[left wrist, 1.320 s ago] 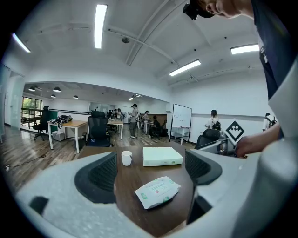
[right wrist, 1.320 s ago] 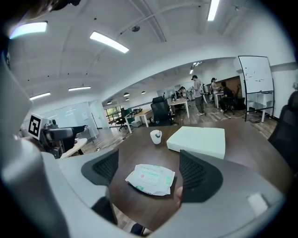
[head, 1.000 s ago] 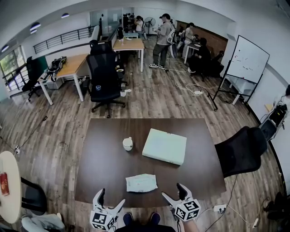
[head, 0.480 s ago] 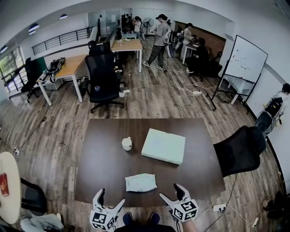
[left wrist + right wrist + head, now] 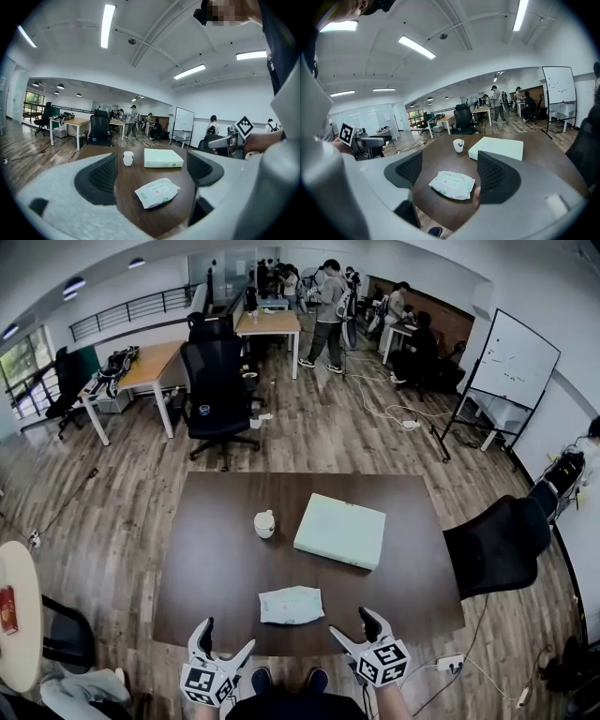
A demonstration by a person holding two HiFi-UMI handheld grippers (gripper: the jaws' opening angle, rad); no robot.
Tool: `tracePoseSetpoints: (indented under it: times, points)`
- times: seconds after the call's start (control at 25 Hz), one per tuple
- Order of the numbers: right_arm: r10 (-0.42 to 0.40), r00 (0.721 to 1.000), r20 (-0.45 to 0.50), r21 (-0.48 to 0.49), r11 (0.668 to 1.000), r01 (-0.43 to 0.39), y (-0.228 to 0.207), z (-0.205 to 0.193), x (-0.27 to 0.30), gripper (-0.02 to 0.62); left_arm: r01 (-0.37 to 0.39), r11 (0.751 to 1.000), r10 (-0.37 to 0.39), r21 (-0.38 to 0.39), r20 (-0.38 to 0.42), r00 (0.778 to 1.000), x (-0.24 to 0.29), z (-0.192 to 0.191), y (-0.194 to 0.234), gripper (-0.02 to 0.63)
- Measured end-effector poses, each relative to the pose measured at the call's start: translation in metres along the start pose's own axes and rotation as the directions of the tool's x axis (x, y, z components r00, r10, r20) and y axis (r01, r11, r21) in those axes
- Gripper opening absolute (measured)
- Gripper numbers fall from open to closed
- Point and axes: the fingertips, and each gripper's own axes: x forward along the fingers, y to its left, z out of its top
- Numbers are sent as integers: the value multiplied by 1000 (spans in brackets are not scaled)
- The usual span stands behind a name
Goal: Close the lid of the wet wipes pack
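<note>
The wet wipes pack point(image 5: 292, 605) is a flat white pouch with green print, lying on the dark brown table point(image 5: 216, 568) near its front edge. Its lid is too small to make out. My left gripper point(image 5: 225, 638) hovers at the near edge, left of the pack, open and empty. My right gripper point(image 5: 352, 626) is at the near edge to the pack's right; its jaws have just been closing, stand partly open and hold nothing. In the left gripper view point(image 5: 151, 164) and the right gripper view point(image 5: 449, 168) the pack point(image 5: 157, 192) point(image 5: 452, 184) lies ahead, beyond the jaws.
A flat pale green box point(image 5: 340, 532) and a small white cup point(image 5: 265, 523) sit farther back on the table. A black chair point(image 5: 497, 549) stands at the table's right side, an office chair point(image 5: 217, 399) beyond it. People stand and sit far back.
The right gripper's jaws stand a little closer together. Both grippers and the pack keep their places; the head view has shifted slightly.
</note>
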Motion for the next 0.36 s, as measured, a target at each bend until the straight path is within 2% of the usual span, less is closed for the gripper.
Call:
tracePoseSetpoints:
  times: [0.36]
  points:
    - [7, 1000, -23, -8, 1000, -7, 0, -8, 5, 382, 3, 1000, -3, -7, -3, 1000, 2, -7, -2, 453]
